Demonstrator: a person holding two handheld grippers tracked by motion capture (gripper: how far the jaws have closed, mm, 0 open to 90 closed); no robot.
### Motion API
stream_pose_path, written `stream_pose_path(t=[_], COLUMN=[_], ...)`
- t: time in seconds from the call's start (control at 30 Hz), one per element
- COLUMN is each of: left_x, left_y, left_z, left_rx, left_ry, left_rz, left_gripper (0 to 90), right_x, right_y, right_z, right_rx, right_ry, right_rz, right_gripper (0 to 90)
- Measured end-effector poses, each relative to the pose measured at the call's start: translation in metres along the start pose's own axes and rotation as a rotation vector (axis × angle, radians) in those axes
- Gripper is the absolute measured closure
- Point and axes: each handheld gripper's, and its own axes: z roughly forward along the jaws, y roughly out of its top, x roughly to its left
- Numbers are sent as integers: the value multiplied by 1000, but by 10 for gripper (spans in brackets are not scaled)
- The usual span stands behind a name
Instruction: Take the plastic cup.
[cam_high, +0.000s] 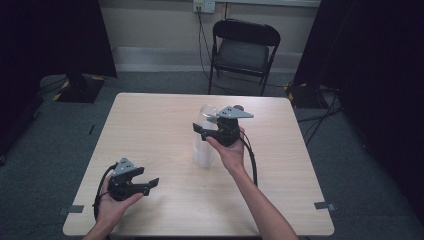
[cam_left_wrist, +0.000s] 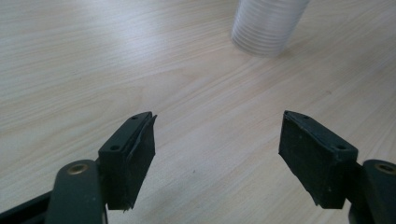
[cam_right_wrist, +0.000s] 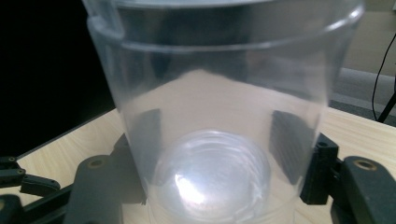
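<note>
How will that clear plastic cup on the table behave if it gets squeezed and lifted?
The plastic cup looks thin-walled and empty, so probably light and likely to flex under a hard squeeze. Its smooth sides may slip between the right claw pads. Tall and narrow on the table, it could tip if nudged high.

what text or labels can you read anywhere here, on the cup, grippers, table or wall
None can be read.
The clear plastic cup bears no print.
The left gripper, the right gripper and the table show no lettering.
The wall socket behind the chair is too small to show any marking.
</note>
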Motion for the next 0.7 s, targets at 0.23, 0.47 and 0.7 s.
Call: stream_pose_path(t=[0.23, 0.47, 0.7], left_x=[0, -1, -2], left_y=[0, 0, 0], left_z=[0, -1, 0], left_rx=[1, -3, -3], left_ry=[-3, 0, -4], left_rz=[-4, 9, 8], left_gripper=[268, 269, 272], right_x=[0, 2, 1], right_y=[6, 8, 11], right_z=[-5, -9, -14], right_rx=[-24, -18, -28], right_ry=[13, 20, 20], right_rz=[9, 28, 31], right_gripper=[358, 359, 359])
